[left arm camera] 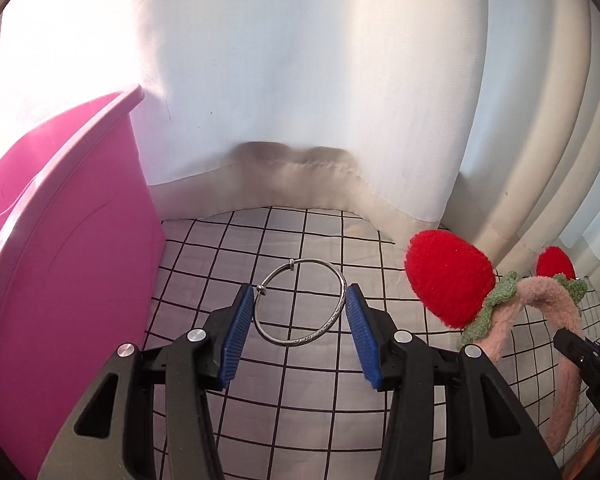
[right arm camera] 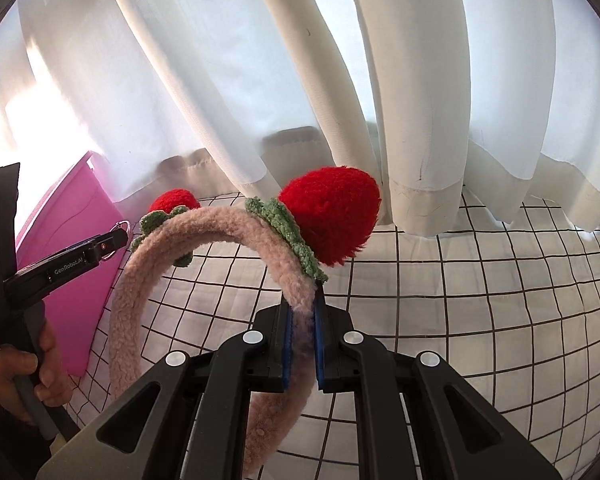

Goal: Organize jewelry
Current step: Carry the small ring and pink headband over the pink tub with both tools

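My left gripper clamps a thin silver metal bangle across its width, blue pads on both rims, lifted off the black-gridded white cloth. A pink plastic bin walls the left edge; white curtains close the far edge. My right gripper pinches a fuzzy pink headband with red strawberries, aloft over open cloth rightward.

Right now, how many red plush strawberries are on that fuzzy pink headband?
2: the larger-looking red plush strawberry sits just above the right gripper clamping the fuzzy pink headband; the second strawberry is farther along its arch.
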A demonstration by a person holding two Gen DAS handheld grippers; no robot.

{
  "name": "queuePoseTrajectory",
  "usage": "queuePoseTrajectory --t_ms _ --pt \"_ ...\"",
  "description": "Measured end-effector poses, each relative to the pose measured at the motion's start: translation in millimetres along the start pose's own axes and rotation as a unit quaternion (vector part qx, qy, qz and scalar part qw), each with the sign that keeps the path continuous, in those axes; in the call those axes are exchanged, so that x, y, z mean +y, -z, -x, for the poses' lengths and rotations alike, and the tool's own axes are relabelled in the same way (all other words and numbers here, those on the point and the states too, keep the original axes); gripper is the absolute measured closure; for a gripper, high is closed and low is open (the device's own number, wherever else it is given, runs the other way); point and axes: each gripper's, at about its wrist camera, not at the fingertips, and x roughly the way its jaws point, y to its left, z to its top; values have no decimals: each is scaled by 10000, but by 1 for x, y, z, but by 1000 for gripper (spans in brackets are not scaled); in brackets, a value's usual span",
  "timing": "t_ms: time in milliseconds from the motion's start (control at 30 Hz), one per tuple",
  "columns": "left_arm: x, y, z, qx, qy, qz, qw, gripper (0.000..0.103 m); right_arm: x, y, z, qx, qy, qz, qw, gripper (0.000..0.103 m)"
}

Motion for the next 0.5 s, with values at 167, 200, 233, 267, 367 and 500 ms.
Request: queuePoseTrajectory --t_ms 167,200,233,267,367,500 --pt "-1 -3 37 -91 -12 74 9999 57 3 -7 33 -128 -100 57 9999 94" --pt "-1 -5 45 -132 -17 94 9999 57 5 -8 39 -155 -123 74 9998 94" --pt "1 -6 53 -178 -3 125 9998 57 6 -10 45 -180 -153 97 9997 94" --pt "2 -8 59 -235 7 148 9996 57 8 -11 51 -212 -174 128 9995 94" --pt "7 -13 80 -425 -22 157 9990 57 17 -16 67 -324 -241 256 9989 94" --pt "17 -19 108 -625 -44 242 9977 57 32 -24 79 -440 -401 407 9974 94"
